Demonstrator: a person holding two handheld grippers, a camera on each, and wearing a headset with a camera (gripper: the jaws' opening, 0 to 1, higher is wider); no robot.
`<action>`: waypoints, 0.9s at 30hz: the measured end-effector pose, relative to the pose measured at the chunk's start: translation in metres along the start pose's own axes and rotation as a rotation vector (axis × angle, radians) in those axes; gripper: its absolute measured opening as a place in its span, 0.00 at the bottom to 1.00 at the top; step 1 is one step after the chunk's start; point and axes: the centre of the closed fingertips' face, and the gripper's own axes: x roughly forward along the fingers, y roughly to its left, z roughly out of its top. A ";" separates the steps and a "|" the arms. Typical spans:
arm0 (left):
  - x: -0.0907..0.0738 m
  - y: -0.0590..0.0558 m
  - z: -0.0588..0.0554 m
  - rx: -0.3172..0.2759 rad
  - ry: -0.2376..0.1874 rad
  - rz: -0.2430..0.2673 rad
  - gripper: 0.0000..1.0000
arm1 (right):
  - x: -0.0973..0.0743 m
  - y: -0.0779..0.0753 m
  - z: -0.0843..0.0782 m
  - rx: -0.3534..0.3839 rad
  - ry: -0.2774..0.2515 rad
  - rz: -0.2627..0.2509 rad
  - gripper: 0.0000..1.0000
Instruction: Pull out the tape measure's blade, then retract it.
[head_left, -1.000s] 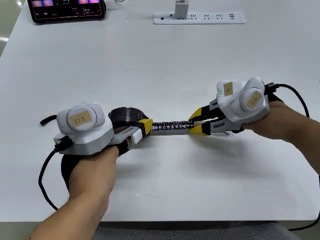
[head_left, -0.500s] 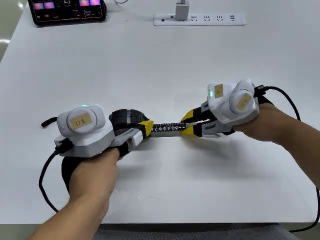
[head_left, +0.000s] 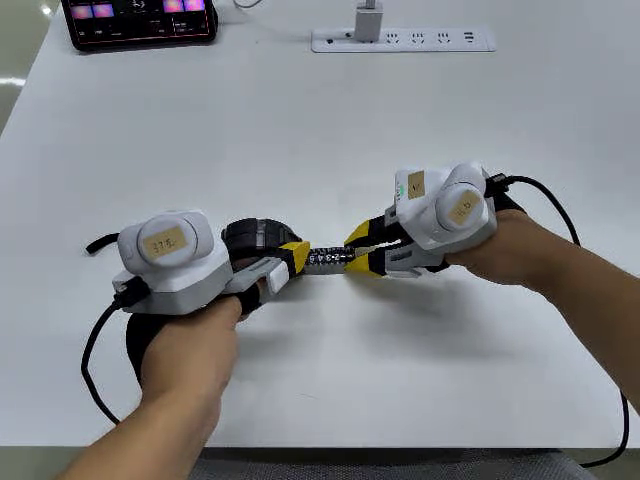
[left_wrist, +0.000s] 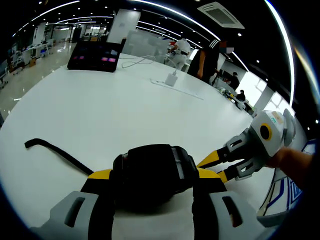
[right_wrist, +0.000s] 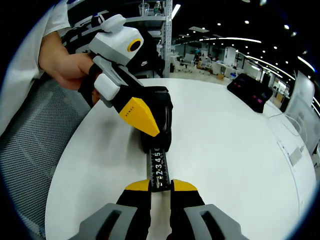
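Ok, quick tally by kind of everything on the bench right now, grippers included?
Grippers: 2 (left gripper, right gripper)
Tape measure: 1
Power strip: 1
Charger: 1
Tablet: 1
Total: 6

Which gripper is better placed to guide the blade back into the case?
The right gripper: it is shut on the blade tip, close to the case, which the left gripper clamps.
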 end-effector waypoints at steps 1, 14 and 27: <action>0.000 0.000 0.000 -0.001 0.000 0.000 0.58 | 0.001 0.000 0.001 -0.001 -0.001 0.001 0.10; 0.001 0.000 0.000 0.000 0.000 -0.001 0.58 | 0.011 0.001 0.007 -0.009 -0.004 0.006 0.10; 0.000 0.000 0.000 0.007 -0.004 0.005 0.58 | 0.011 0.001 0.008 0.017 -0.007 0.005 0.10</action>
